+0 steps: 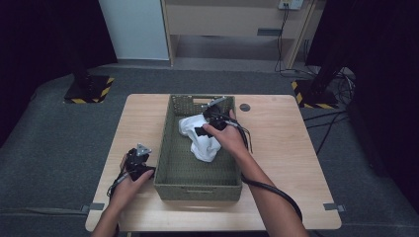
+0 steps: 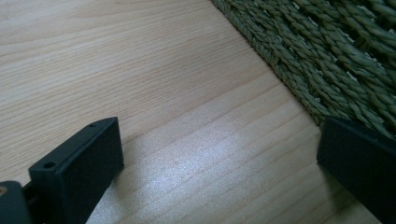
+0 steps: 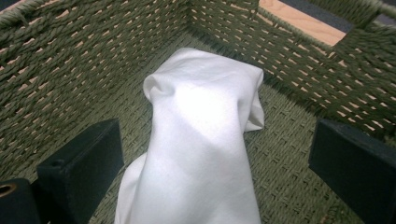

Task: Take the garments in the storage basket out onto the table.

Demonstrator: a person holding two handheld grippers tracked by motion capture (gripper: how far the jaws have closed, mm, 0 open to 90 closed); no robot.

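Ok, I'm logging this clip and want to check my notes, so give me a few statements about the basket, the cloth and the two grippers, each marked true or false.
1. The white cloth lies inside the green woven basket. True.
2. The right gripper is shut on the cloth. False: its jaws stand wide open, one on each side of the cloth.
3. The left gripper is inside the basket. False: it is over the bare wooden table, just outside the basket's wall.
4. The left gripper's jaws are open with nothing between them. True.
5. The basket stands on the floor. False: it stands on the table.
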